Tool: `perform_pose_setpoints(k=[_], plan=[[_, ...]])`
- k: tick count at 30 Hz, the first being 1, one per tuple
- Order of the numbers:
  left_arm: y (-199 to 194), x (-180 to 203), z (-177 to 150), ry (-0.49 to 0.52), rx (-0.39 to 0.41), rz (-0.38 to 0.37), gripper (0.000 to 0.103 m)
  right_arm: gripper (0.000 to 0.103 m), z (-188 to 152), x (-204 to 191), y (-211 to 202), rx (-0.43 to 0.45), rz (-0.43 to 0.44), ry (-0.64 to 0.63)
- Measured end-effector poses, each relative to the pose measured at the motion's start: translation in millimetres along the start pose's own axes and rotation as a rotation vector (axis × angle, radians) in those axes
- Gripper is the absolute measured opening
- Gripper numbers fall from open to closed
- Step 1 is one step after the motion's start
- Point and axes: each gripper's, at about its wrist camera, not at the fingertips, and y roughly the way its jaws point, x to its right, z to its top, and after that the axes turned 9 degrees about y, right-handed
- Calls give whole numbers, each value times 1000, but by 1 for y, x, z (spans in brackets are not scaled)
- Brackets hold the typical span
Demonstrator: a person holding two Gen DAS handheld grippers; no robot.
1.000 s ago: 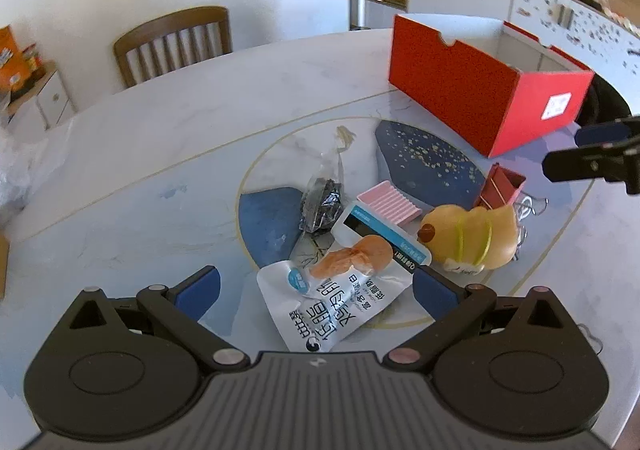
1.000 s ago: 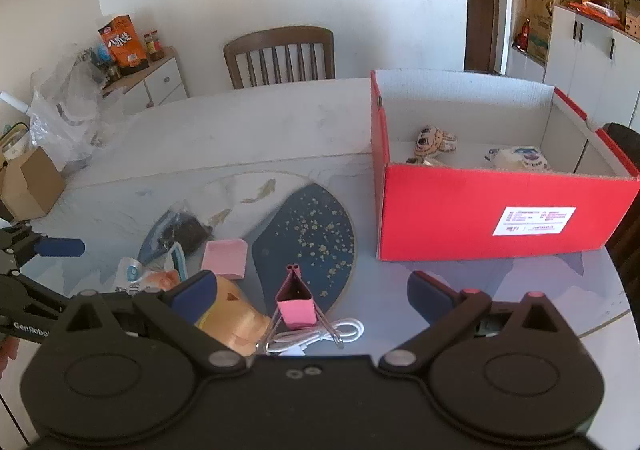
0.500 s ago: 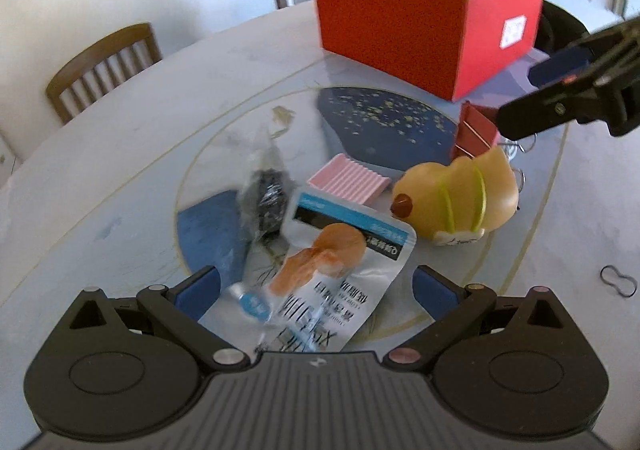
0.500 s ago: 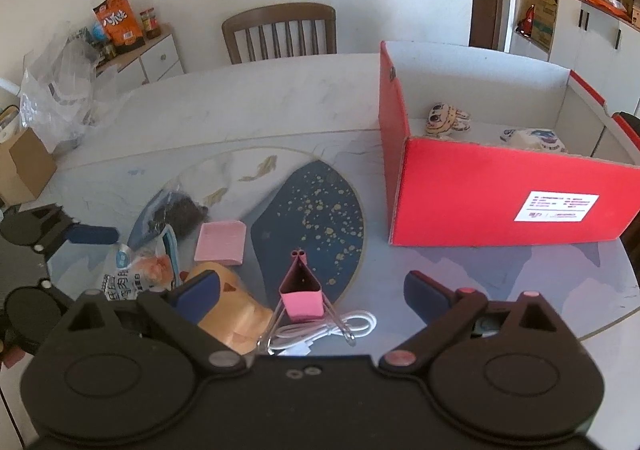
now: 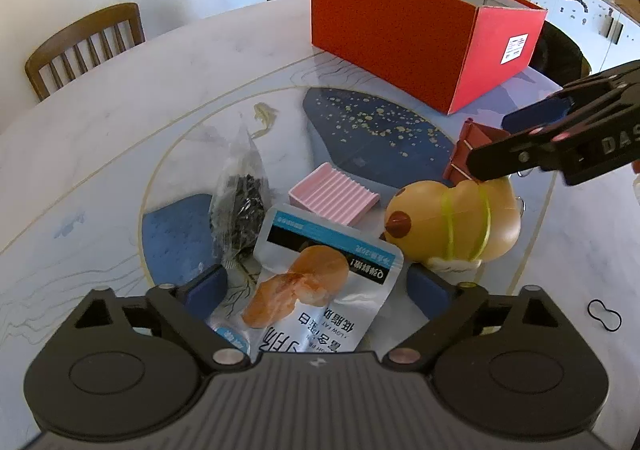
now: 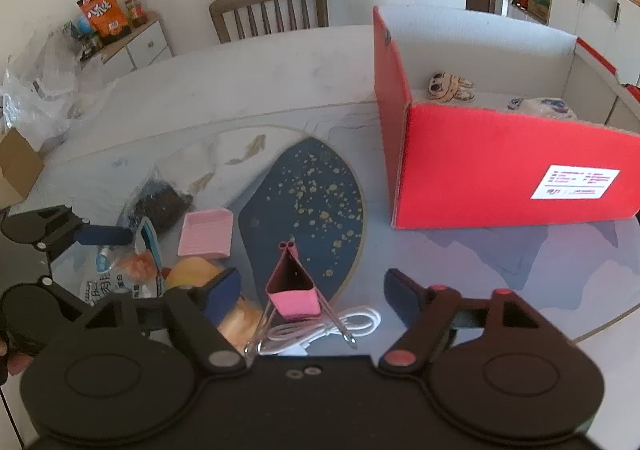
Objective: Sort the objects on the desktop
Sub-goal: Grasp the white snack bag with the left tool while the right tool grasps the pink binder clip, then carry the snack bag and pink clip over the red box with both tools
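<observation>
A silver snack pouch [image 5: 320, 290] with an orange picture lies on the round marble table [image 5: 120, 138], between the pads of my left gripper [image 5: 318, 286]. Its jaws are closing, and the pads stand clear of the pouch. In the right wrist view a pink binder clip [image 6: 294, 290] stands upright between the pads of my right gripper [image 6: 314, 294]. Those jaws are closing too, with gaps on both sides. From the left wrist view, the right gripper [image 5: 516, 138] hangs over the clip [image 5: 476, 146], just behind a yellow duck toy [image 5: 452, 226].
A red open box [image 6: 500, 178] with small toys [image 6: 450, 86] inside stands at the back right. A pink ridged tray [image 5: 334, 198], a clear bag of dark bits [image 5: 240, 202], a white cable [image 6: 332, 328] and a black hair tie [image 5: 604, 314] lie around. A wooden chair [image 5: 80, 46] stands behind.
Both grippers have sunk toward the table. The left now straddles the pouch, the right the clip, and both pairs of pads have drawn closer together.
</observation>
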Motion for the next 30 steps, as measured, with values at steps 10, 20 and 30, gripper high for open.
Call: perform_pose_setpoints(k=[10,20,30], plan=[[-2,4,6,-7,-3,6,74,48,-2,1,8,-43,2,-4],[-6,5,6,-65,-23,11,73,25,5,3,2,-24,29,-12],[-22,4,0,-184,-39,36,73,23,6,9,-15,9,65,-27]])
